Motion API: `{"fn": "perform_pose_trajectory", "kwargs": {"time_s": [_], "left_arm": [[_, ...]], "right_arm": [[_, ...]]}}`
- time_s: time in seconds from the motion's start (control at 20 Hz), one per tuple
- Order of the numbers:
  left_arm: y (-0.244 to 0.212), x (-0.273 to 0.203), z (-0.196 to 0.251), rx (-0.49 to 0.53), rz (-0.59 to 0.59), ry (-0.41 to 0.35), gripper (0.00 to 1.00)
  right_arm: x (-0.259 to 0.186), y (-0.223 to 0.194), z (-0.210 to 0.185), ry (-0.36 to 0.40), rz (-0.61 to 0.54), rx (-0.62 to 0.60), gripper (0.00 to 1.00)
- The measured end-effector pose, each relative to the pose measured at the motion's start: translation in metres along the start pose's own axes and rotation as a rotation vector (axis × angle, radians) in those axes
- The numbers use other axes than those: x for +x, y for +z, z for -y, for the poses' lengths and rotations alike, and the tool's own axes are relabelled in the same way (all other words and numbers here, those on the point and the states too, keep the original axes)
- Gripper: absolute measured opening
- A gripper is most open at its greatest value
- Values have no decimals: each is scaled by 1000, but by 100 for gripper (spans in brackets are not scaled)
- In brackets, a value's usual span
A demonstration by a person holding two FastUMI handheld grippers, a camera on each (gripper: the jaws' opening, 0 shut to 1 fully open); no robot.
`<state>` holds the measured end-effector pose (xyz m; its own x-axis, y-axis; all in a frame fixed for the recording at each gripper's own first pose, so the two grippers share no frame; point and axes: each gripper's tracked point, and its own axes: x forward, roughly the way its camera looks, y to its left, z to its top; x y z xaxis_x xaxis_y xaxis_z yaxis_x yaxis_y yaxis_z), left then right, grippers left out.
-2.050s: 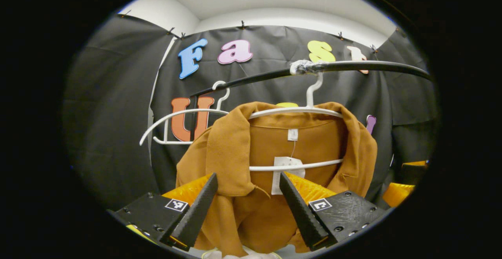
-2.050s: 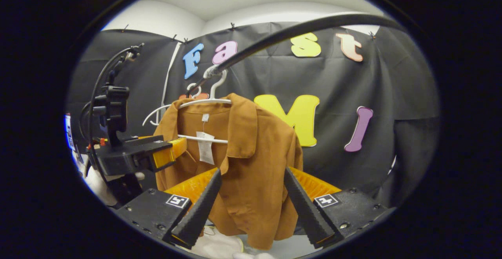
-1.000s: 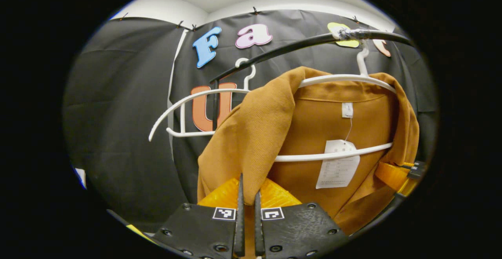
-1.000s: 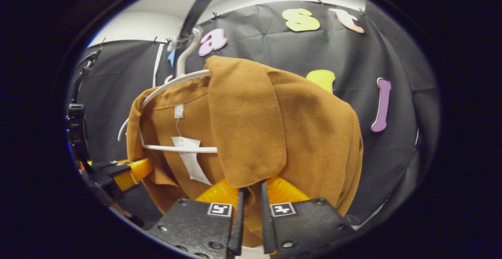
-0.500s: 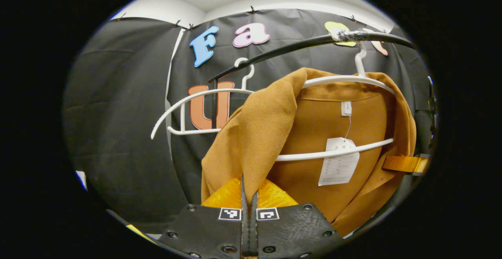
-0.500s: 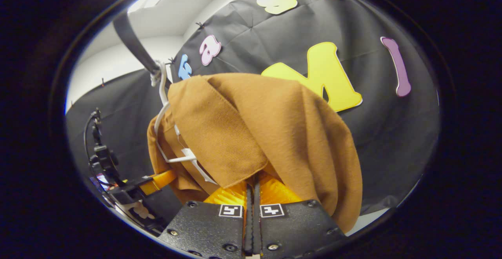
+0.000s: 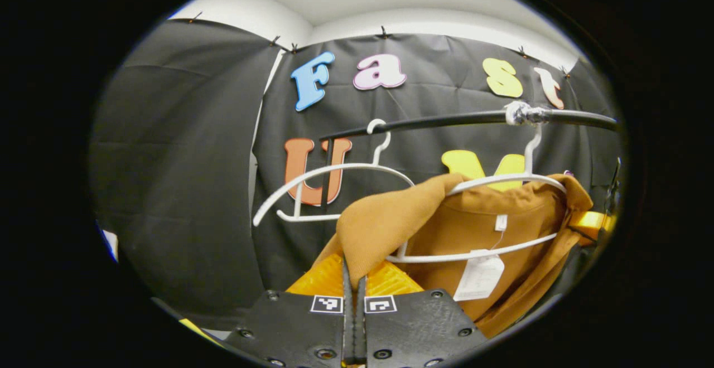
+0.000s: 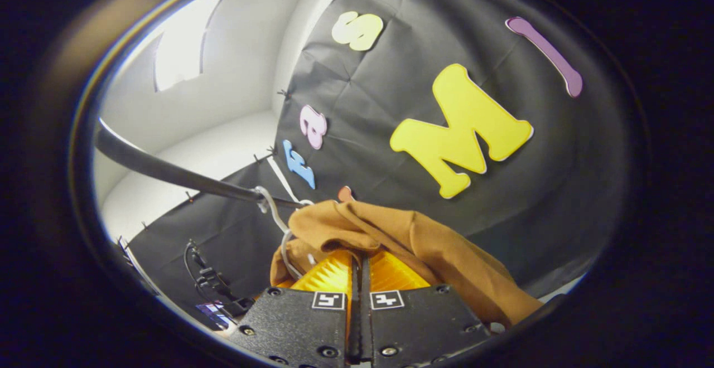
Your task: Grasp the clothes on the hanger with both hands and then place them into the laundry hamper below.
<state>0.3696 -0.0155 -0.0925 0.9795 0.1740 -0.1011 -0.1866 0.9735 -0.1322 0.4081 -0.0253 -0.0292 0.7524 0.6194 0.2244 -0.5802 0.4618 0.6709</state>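
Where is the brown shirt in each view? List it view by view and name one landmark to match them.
Left gripper view: brown shirt, lower right, draped on the white hanger.
Right gripper view: brown shirt, lower centre, just above the fingers.
Shared landmark: black rail holding the hanger hook.

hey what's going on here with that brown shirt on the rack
A person is holding a tool in each hand and pulling a brown shirt off a white hanger that hangs from a black rail. The left tool is shut on the shirt's one shoulder, and the right tool is shut on the other side. The shirt is partly lifted but not yet off the hanger. A second, bare hanger hangs beside it.
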Motion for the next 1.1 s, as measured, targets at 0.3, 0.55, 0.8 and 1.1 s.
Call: {"fn": "perform_pose_trajectory", "kwargs": {"time_s": [0.3,0.55,0.8,1.1], "left_arm": [[32,3,-13,7,39,2,0],[46,19,-15,-2,37,-13,5],[41,32,-12,13,-18,-59,5],[24,40,-14,100,-102,-146,5]], "right_arm": [[2,40,-4,6,116,21,3],[5,69,21,-136,229,-70,3],[10,75,28,-248,224,-253,3],[6,87,50,-416,194,-503,3]]}}
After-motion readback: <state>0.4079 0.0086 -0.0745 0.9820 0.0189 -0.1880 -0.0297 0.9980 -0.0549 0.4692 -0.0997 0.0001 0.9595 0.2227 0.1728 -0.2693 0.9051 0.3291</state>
